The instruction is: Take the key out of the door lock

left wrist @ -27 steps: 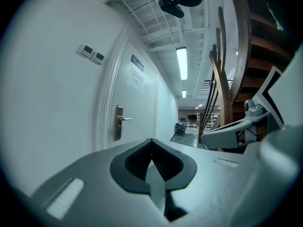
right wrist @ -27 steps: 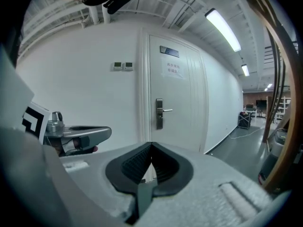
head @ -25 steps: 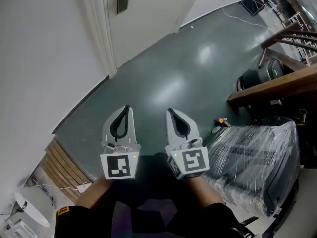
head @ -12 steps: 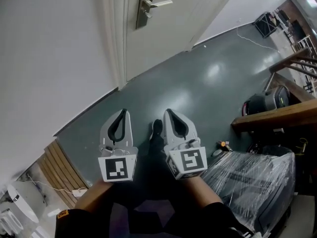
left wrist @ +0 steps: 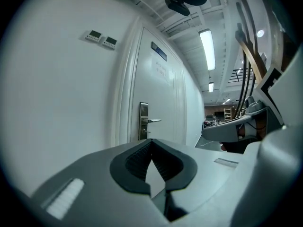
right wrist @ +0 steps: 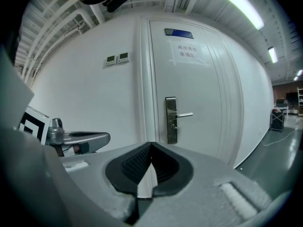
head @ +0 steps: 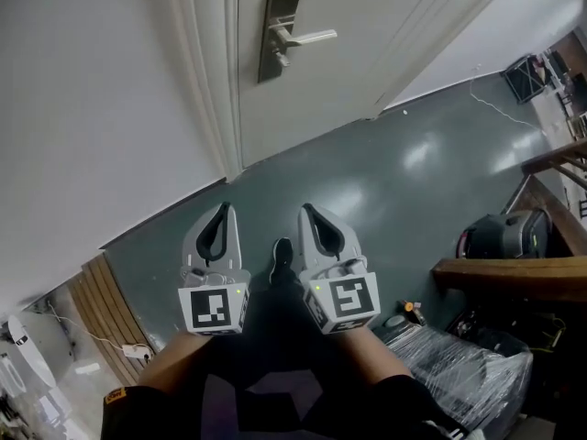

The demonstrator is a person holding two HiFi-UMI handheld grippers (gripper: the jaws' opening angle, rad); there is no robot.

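A white door (head: 367,26) stands ahead with a steel lock plate (head: 278,33) and a lever handle (head: 310,37). In the right gripper view the lock plate (right wrist: 171,119) shows a small stub (right wrist: 173,126) under the lever, which looks like the key. The left gripper view shows the same lock plate (left wrist: 143,121) far off. My left gripper (head: 223,211) and right gripper (head: 305,211) are held side by side low over the floor, well short of the door. Both are shut, with nothing between their jaws. My left gripper (left wrist: 151,141) and right gripper (right wrist: 151,144) point toward the door.
A white wall (head: 83,108) runs left of the door frame (head: 215,81). A wooden beam (head: 514,278), a black machine (head: 504,236) and a plastic-wrapped load (head: 468,374) crowd the right. Wooden slats (head: 101,310) lie at lower left. A shoe (head: 282,257) shows between the grippers.
The door and lock plate have come further into the head view and lower in it as I move toward them. Both grippers stay shut and side by side.
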